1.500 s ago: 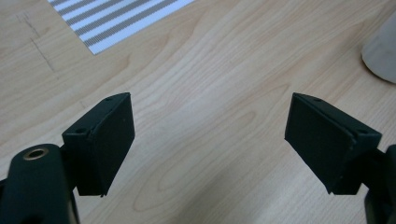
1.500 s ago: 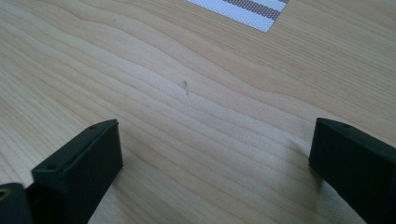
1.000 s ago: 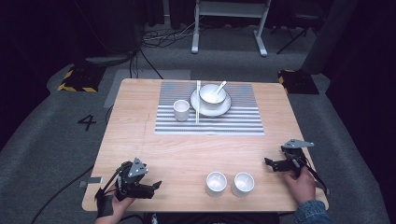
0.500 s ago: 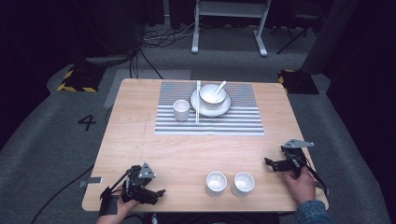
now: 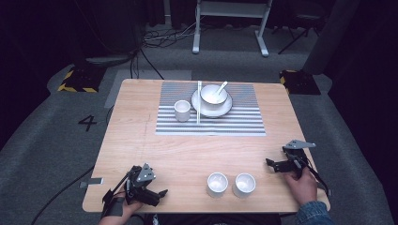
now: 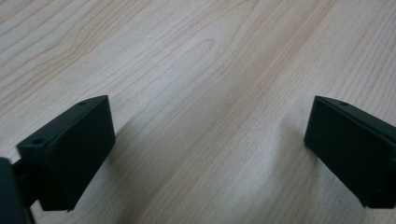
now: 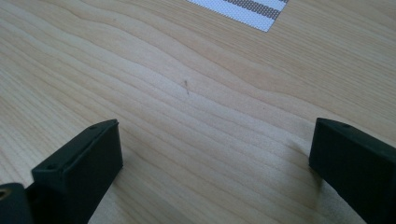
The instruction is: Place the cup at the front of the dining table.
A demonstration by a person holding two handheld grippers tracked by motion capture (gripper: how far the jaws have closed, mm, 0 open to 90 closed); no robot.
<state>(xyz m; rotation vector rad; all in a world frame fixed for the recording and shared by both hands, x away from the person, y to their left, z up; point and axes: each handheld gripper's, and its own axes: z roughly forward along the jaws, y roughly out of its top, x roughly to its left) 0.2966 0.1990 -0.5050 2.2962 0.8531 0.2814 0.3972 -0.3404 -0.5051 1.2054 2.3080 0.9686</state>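
Note:
My left gripper (image 5: 159, 193) rests low at the table's front left corner, held by a hand. Its jaws have just been opening and stand wide apart, open, with bare wood between them (image 6: 210, 140). At the front right my right gripper (image 5: 273, 165) lies on the table pointing left, also open over bare wood (image 7: 215, 158). Two small white cups (image 5: 217, 183) (image 5: 244, 184) stand side by side between the grippers, near the front edge and apart from both.
A striped placemat (image 5: 209, 123) lies at the back middle of the wooden table (image 5: 141, 140). On it stand a white cup (image 5: 182, 110), a plate (image 5: 225, 110) bearing a bowl (image 5: 212, 93) with a spoon (image 5: 220, 87), and chopsticks (image 5: 198, 103).
My left gripper has sunk toward the tabletop by the front edge and its jaws have spread. The right gripper and the crockery have not moved.

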